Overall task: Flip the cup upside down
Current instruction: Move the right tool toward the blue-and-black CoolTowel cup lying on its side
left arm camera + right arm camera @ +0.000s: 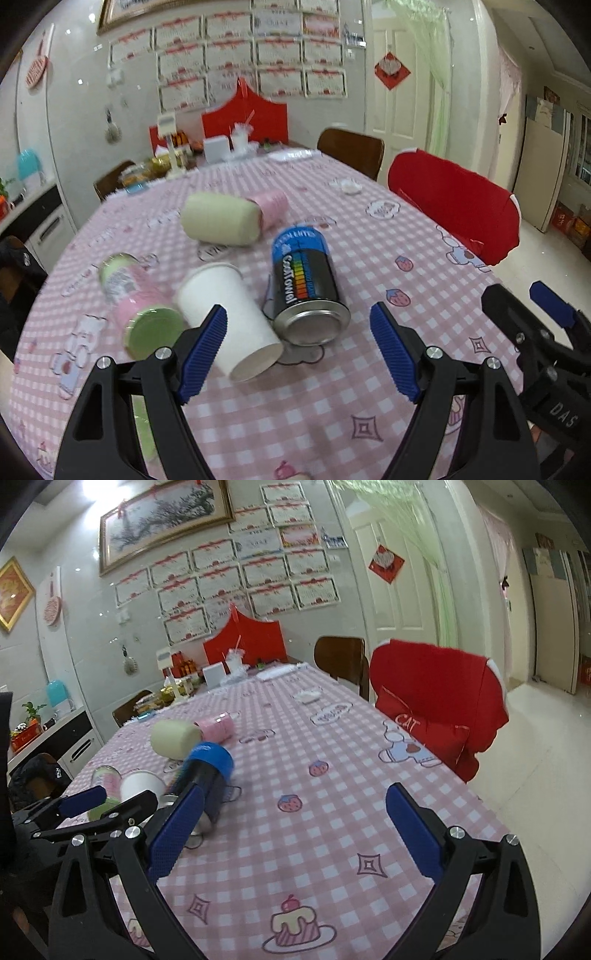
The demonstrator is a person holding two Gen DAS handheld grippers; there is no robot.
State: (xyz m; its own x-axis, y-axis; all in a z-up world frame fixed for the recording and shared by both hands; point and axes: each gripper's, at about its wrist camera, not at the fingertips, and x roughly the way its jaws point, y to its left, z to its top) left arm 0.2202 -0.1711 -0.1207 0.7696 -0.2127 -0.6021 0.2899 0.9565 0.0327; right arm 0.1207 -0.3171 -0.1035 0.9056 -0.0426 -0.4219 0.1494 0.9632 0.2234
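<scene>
A white paper cup lies on its side on the pink checked tablecloth, its open mouth toward me. My left gripper is open and empty just in front of it; its left finger overlaps the cup's side. In the right wrist view the cup shows at the far left behind the left gripper. My right gripper is open and empty over bare cloth to the right of the cup.
A black-and-blue can lies right of the cup. A pink jar with a green lid lies to its left. A cream cylinder and a pink cup lie behind. A red-covered chair stands at the table's right edge.
</scene>
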